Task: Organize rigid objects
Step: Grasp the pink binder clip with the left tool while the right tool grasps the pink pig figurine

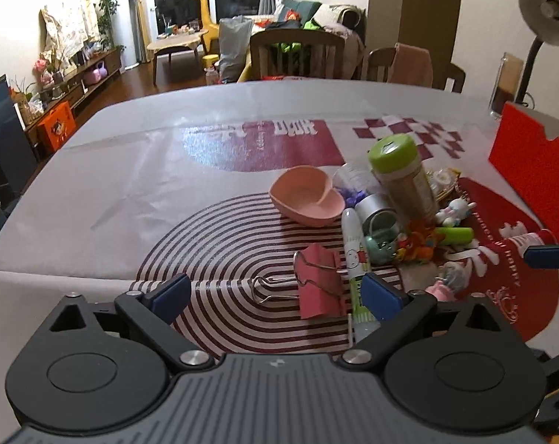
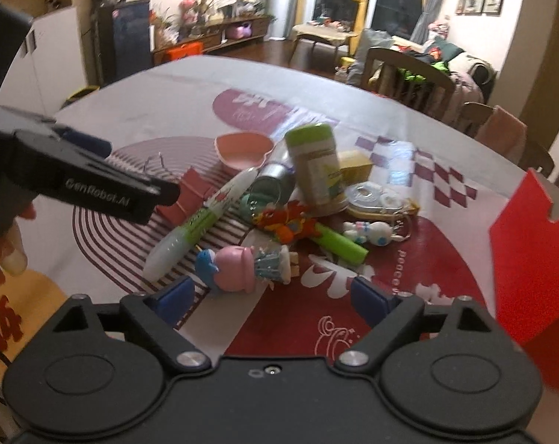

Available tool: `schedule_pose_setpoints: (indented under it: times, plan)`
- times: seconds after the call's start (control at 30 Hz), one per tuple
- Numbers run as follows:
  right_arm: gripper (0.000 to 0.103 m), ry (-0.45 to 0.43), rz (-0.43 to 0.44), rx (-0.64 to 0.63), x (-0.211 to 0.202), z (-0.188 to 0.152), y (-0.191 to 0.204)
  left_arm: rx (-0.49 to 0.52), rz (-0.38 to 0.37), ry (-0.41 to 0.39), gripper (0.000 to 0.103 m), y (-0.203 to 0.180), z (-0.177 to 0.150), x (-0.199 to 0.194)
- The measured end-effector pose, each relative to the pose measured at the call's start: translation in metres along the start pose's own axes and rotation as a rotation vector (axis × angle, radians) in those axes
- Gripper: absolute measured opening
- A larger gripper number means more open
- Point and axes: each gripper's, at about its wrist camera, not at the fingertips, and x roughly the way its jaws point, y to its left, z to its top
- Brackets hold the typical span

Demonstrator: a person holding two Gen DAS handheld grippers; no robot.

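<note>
Two views differ: only your right one shows the doll (image 2: 248, 268), lying just ahead of the right gripper (image 2: 273, 301), jaws spread, nothing between. Your left gripper (image 1: 275, 294), also spread and empty, faces the clip (image 1: 318, 285). Both lie on the patterned tablecloth (image 1: 150, 185), living room behind

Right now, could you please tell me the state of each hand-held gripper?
Left hand-held gripper: open, holding nothing; red binder clip lies below.
Right hand-held gripper: open, holding nothing.
</note>
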Motion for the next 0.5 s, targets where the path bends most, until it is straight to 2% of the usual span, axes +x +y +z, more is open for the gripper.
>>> schedule_pose_setpoints:
  times: [0.1, 0.27, 0.4, 0.5]
  plan:
    - [0.087, 0.012, 0.015, -0.035, 0.01, 0.0, 0.002, 0.014, 0.004, 0.008, 0.095, -0.003, 0.0, 0.008]
    - [0.083, 0.023, 0.035, -0.076, 0.022, 0.002, 0.003, 0.024, 0.008, 0.044, 0.083, -0.006, -0.001, 0.022]
    - [0.08, 0.028, 0.048, -0.079, 0.03, 0.005, 0.002, 0.042, -0.002, 0.037, 0.081, -0.011, 0.0, 0.025]
    - [0.078, 0.033, 0.055, -0.1, 0.036, 0.006, 0.004, 0.069, -0.01, 0.044, 0.07, -0.017, 0.0, 0.029]
